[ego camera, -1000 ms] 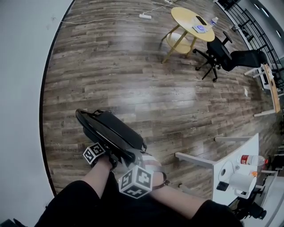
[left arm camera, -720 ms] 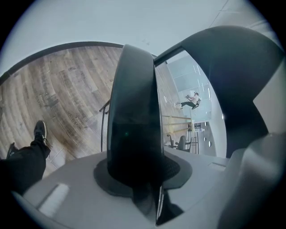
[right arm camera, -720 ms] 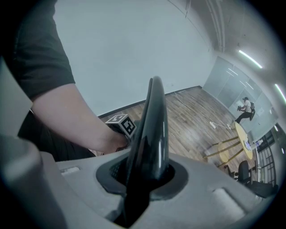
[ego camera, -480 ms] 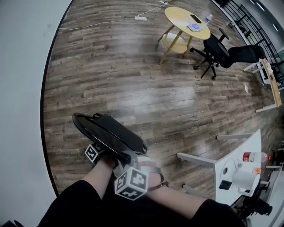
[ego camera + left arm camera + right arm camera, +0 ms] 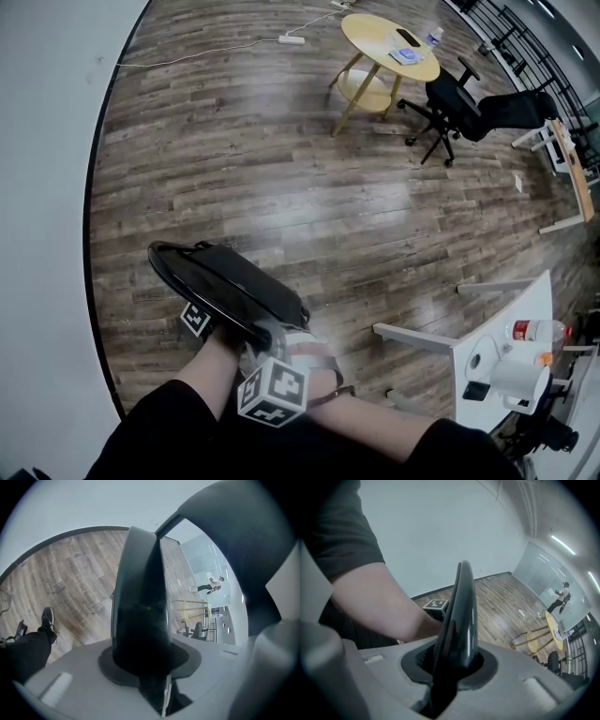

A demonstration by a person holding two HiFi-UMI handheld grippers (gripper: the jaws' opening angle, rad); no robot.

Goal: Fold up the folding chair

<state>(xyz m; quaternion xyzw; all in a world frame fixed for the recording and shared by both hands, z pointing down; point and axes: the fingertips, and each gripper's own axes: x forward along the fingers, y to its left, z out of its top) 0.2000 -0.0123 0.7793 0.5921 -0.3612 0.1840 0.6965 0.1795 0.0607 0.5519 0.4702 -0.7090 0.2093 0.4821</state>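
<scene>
Room was evenly bright, soft glare lay on the wood floor (image 5: pixel 319 202), highlights streaked the glossy folding chair (image 5: pixel 464 606), fisheye edges curved and darkened.

From the head view, the folding chair (image 5: pixel 225 286) is covering its own legs and the tips of the left gripper (image 5: pixel 145 667) and right gripper (image 5: pixel 450 663). The white desk (image 5: pixel 511 314) is running off the right edge. On the round table (image 5: pixel 370 33) the items (image 5: pixel 405 54) are showing too small to name.

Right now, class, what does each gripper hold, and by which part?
The left gripper and the right gripper both clamp the folding chair by its near edge.
</scene>
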